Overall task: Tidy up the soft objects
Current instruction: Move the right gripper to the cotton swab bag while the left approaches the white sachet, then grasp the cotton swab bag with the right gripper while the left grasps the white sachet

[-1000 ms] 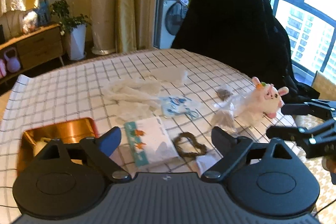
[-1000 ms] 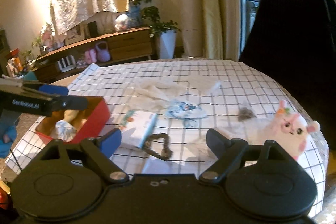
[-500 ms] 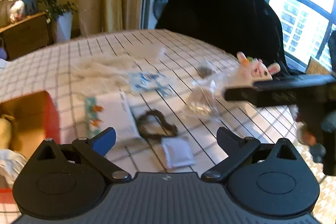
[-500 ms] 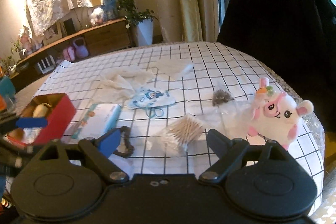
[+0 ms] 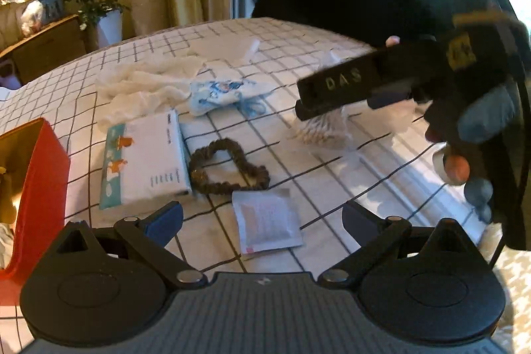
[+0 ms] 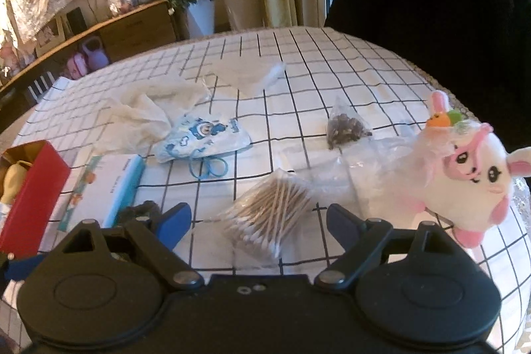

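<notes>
My left gripper (image 5: 262, 221) stands open low over the checked tablecloth (image 5: 381, 155), with a small white sachet (image 5: 267, 226) lying between its fingers and untouched. Just beyond lie a brown scrunchie (image 5: 229, 170), a tissue pack (image 5: 146, 161), a blue-printed face mask (image 5: 219, 92) and a white cloth (image 5: 139, 88). My right gripper (image 6: 259, 221) is open above a bag of cotton swabs (image 6: 268, 218). In the left wrist view the right gripper (image 5: 305, 98) hovers over the same cotton swab bag (image 5: 322, 131). A white and pink plush bunny (image 6: 464, 181) sits at the right.
A red box (image 5: 36, 188) holding a few things stands at the left table edge, also visible as the red box (image 6: 33, 198). A small bag of brown bits (image 6: 345, 128) and clear plastic (image 6: 358, 168) lie near the bunny. A person in black stands behind the table.
Both grippers have come down and closer to the table. The right gripper has swung in over the cotton swabs. The left one now frames the sachet.
</notes>
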`<state>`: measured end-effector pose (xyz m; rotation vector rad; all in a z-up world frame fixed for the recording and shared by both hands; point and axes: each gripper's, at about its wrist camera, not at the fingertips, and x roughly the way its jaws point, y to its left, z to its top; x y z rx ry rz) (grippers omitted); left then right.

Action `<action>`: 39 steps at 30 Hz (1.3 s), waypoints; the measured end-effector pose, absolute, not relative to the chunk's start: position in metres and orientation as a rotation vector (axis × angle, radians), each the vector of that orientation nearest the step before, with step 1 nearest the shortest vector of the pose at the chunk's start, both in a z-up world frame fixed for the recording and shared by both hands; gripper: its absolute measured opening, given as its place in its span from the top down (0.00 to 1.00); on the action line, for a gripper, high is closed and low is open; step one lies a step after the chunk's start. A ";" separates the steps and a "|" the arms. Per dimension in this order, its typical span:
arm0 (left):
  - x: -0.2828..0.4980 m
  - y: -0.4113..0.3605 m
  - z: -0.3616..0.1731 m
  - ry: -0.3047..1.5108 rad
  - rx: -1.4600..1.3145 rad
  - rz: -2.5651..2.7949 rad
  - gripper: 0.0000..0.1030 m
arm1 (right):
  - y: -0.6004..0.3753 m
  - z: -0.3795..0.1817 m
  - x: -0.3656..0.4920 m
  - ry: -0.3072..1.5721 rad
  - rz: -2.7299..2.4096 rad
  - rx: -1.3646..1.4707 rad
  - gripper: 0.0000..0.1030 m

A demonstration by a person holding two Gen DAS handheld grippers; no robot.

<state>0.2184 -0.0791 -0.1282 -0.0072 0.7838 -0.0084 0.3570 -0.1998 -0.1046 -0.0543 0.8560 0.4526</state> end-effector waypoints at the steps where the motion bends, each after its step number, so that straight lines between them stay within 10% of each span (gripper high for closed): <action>1: 0.219 -0.080 -0.131 0.786 -0.002 -0.001 0.00 | -0.197 -0.107 0.359 0.860 0.450 -0.060 0.15; 12: 0.230 -0.088 -0.151 0.816 0.044 0.044 0.04 | -0.183 -0.128 0.374 0.900 0.382 -0.088 0.20; 20: 0.231 -0.089 -0.152 0.812 0.042 0.020 0.38 | -0.178 -0.135 0.373 0.914 0.383 -0.095 0.30; 39: 0.235 -0.080 -0.148 0.833 -0.013 -0.002 0.69 | -0.186 -0.127 0.359 0.890 0.399 -0.061 0.52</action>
